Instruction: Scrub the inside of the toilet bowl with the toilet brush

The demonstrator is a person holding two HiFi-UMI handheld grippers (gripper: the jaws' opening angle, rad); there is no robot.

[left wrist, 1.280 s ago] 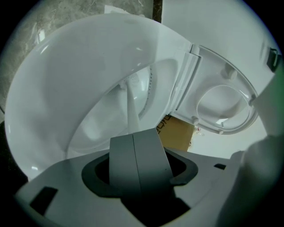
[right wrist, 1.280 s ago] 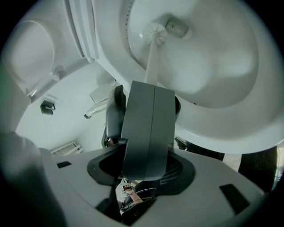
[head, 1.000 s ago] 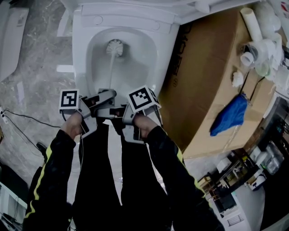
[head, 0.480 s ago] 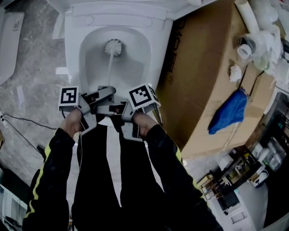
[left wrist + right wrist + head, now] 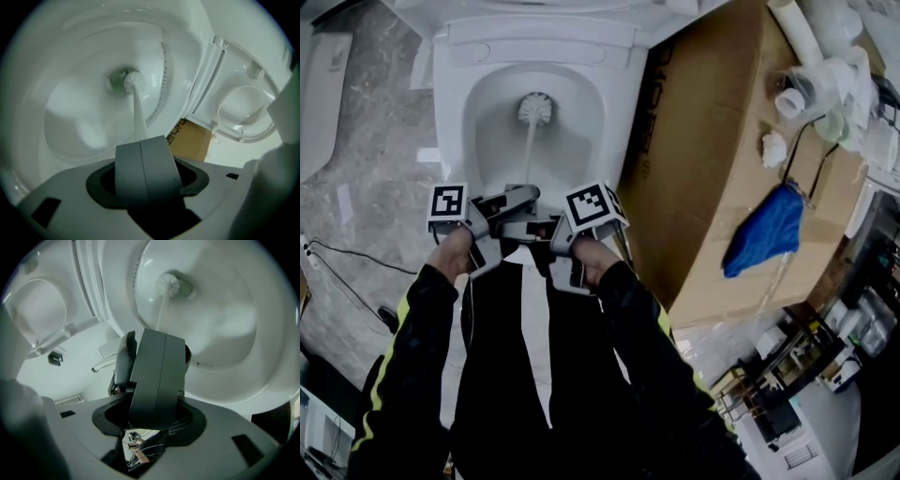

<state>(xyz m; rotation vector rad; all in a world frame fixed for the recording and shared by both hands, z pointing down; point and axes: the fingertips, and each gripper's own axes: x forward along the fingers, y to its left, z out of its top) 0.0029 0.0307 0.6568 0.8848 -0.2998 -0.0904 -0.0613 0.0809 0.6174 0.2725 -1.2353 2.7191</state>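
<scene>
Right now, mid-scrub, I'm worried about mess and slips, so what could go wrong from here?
1. The left gripper and right gripper both clamp the toilet brush at the end of its thin handle; the head may twist or slip.
2. The cardboard box stands close beside the toilet bowl; flicked water could wet it.
3. A cable lies on the floor to the left; feet could catch it.

Makeshift workshop or storeroom: toilet [image 5: 450, 103] beside cardboard box [image 5: 703, 187], loose pipe fittings [image 5: 806, 80], cable [image 5: 342, 247] on stone floor [image 5: 375, 159].
</scene>
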